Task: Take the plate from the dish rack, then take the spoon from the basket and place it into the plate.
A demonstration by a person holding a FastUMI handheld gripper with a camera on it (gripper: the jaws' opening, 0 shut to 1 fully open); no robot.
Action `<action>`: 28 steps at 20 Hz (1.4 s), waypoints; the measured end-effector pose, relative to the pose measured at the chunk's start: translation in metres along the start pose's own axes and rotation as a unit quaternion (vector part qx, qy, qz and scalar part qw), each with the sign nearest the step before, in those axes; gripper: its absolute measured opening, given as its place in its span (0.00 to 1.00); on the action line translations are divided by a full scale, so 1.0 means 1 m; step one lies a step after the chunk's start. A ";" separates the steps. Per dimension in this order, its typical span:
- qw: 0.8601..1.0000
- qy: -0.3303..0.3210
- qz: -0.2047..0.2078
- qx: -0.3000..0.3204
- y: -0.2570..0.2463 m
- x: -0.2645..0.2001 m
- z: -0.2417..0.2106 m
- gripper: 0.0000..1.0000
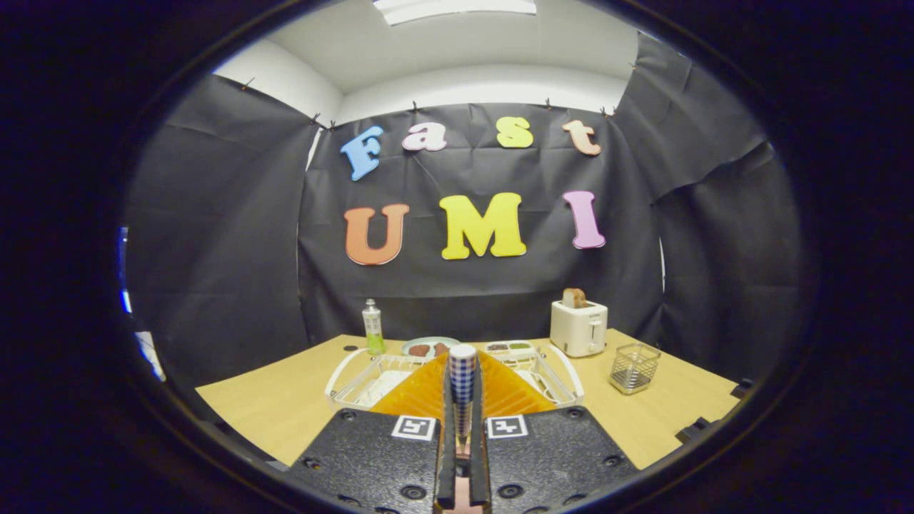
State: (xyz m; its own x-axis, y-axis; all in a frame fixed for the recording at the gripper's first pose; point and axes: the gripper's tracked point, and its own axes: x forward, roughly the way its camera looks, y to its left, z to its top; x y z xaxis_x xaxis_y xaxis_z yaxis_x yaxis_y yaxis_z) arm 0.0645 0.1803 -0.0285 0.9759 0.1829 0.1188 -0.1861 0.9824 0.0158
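Gripper view: the gripper has its fingers drawn narrow, clamped on the checked handle of the spoon, which stands upright between them. Just beyond lies the orange plate, apparently resting over the white dish rack, though the fingers hide its near edge. The wire basket stands well apart on the table, right of the rack, with a toaster at the far side. In my judgement the placing step is in hand: lower the bowl end over the plate's centre, tilt the handle flat, and open only once it rests.
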 end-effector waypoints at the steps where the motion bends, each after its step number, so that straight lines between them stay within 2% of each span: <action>1: 1.000 0.001 0.001 0.002 0.000 0.001 -0.004 0.13; 12: 0.998 0.064 -0.008 0.009 -0.039 0.016 -0.072 0.18; 16: 0.998 0.059 -0.012 0.016 -0.063 0.014 -0.074 0.20; 19: 0.998 0.056 -0.012 0.015 -0.080 0.008 -0.075 0.27; 22: 0.999 0.038 -0.009 0.015 -0.089 -0.005 -0.063 0.30; 24: 0.999 0.031 -0.012 0.002 -0.093 -0.015 -0.053 0.38; 26: 0.999 0.034 -0.022 -0.008 -0.098 -0.024 -0.046 0.52; 28: 0.999 0.043 -0.028 -0.009 -0.099 -0.031 -0.039 0.59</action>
State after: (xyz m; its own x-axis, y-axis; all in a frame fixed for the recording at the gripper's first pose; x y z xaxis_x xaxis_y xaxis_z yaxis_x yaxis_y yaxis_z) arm 0.0572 0.0787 -0.0721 0.9911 0.1291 0.0320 -0.1293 0.9916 0.0019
